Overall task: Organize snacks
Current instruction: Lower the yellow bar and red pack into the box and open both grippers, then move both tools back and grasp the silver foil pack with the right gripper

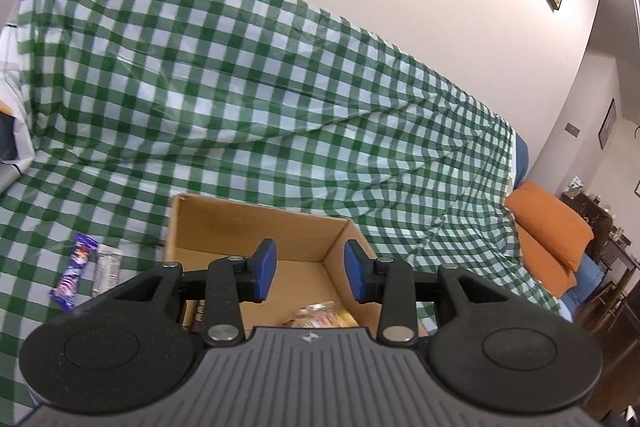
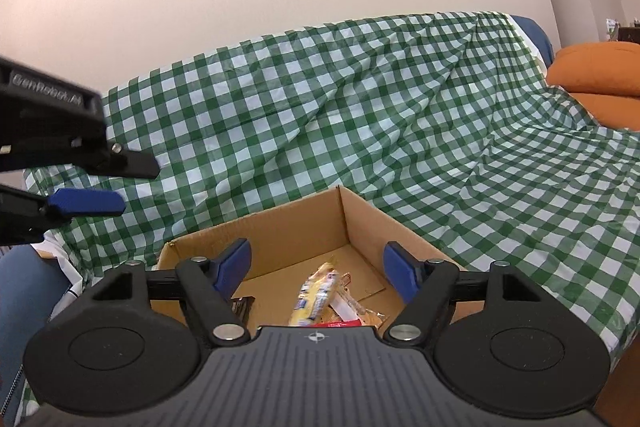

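Your left gripper [image 1: 310, 269] hangs over the cardboard box [image 1: 224, 223] with its jaws partly apart and nothing between them; your right gripper [image 2: 316, 273] stands wider, also empty. Only the left wrist view shows the purple snack bar [image 1: 74, 271] and the white packet [image 1: 106, 269] on the checked cloth [image 1: 280, 99], left of the box. Only the right wrist view shows the yellow snack packs [image 2: 316, 299] lying inside it.
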